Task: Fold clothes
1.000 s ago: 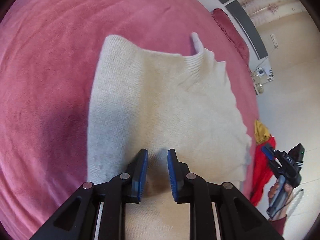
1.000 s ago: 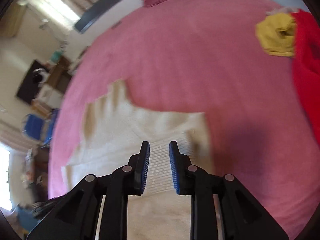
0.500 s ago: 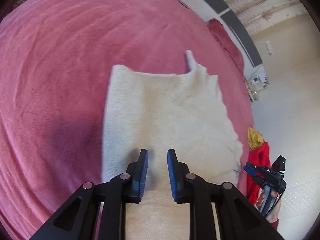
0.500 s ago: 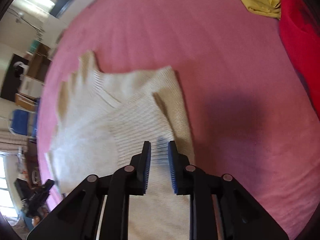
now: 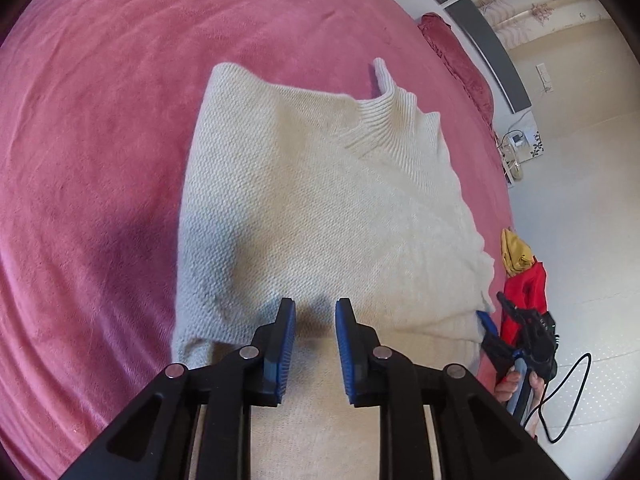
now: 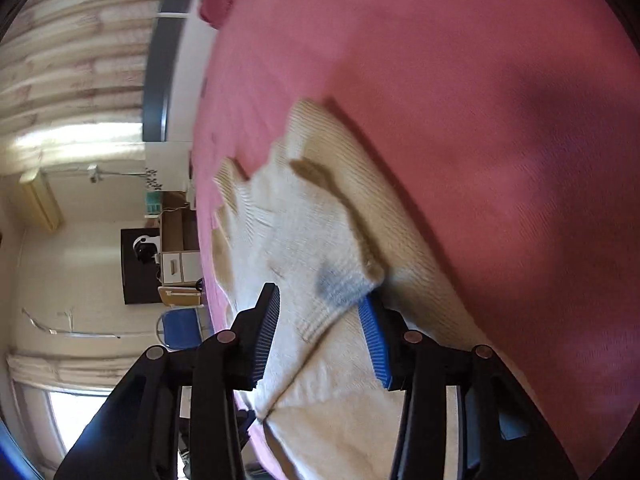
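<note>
Two grippers work one cream knitted sweater (image 5: 320, 208), spread on the pink plush bed (image 5: 100, 120) so its folds lie flat. Left gripper (image 5: 315, 312) hovers over the sweater's folded hem, parted, gripping nothing. Right gripper (image 6: 320, 308) straddles a folded-over flap, jaws opening, probably to release it in place.

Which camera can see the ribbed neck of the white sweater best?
The left wrist view: the ribbed collar of the cream sweater lies sharp and unobstructed there. The right wrist view is tilted and blurred, showing mostly the sweater's folded edge; no collar can be made out.
</note>
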Motion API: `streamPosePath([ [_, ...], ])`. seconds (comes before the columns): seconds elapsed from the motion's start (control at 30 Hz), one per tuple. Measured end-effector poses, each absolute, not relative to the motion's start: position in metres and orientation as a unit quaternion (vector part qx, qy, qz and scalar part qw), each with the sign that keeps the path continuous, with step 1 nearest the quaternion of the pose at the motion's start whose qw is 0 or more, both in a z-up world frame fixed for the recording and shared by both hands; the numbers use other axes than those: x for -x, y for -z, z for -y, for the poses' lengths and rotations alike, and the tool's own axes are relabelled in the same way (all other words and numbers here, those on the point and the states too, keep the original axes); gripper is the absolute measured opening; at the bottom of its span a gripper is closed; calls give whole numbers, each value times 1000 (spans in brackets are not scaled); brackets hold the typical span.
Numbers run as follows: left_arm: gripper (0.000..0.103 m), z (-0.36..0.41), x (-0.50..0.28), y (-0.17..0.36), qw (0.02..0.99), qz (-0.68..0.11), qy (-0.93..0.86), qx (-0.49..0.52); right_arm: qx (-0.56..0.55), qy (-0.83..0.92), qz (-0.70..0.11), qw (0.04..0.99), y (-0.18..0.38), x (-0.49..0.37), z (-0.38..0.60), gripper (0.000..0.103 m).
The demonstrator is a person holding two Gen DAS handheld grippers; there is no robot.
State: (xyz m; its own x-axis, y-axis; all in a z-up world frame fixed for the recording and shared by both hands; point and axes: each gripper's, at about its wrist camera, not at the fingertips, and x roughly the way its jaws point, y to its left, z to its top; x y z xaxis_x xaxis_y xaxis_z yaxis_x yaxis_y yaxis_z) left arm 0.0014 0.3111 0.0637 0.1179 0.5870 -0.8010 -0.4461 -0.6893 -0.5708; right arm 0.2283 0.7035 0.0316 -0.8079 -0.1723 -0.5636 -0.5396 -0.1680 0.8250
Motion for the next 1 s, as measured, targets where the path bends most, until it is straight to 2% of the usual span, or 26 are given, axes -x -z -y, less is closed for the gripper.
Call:
streamPosePath([
  [0.1, 20, -304, -7, -64, 393, 58, -658, 640, 309, -747, -565, 163, -50, -211, -690, 40],
  [0.13, 20, -304, -9, -64, 393, 60, -657, 640, 329, -757, -537, 176, -54, -204, -685, 27],
  [0.23, 20, -302, -15, -65, 397, 63, -653, 642, 406, -791, -404, 216, -72, -182, -664, 9],
  [0.33, 20, -302, -23, -69, 402, 58, -652, 640, 440, -821, -274, 240, -97, -168, -635, 7],
  [0.47, 20, -298, -28, -83, 407, 58, -653, 636, 415, -852, -211, 239, -131, -164, -616, 9],
  [0.5, 20, -296, -30, -88, 409, 57, -655, 633, 406, -858, -209, 235, -140, -164, -613, 11],
  [0.53, 20, -294, -31, -94, 410, 59, -657, 630, 397, -864, -207, 230, -148, -164, -611, 27],
  [0.57, 20, -291, -33, -100, 412, 61, -659, 626, 392, -867, -209, 227, -153, -163, -610, 37],
  [0.6, 20, -289, -34, -106, 413, 63, -661, 623, 390, -867, -214, 224, -157, -163, -611, 63],
  [0.63, 20, -286, -35, -112, 415, 65, -663, 620, 387, -868, -220, 220, -158, -161, -611, 83],
  [0.67, 20, -283, -37, -121, 418, 68, -666, 615, 385, -868, -229, 214, -159, -159, -611, 88],
  [0.83, 20, -264, -44, -154, 430, 72, -679, 591, 372, -871, -237, 215, -166, -178, -600, 88],
  [1.0, 20, -248, -47, -176, 433, 79, -691, 573, 285, -914, -154, 244, -238, -215, -565, 88],
])
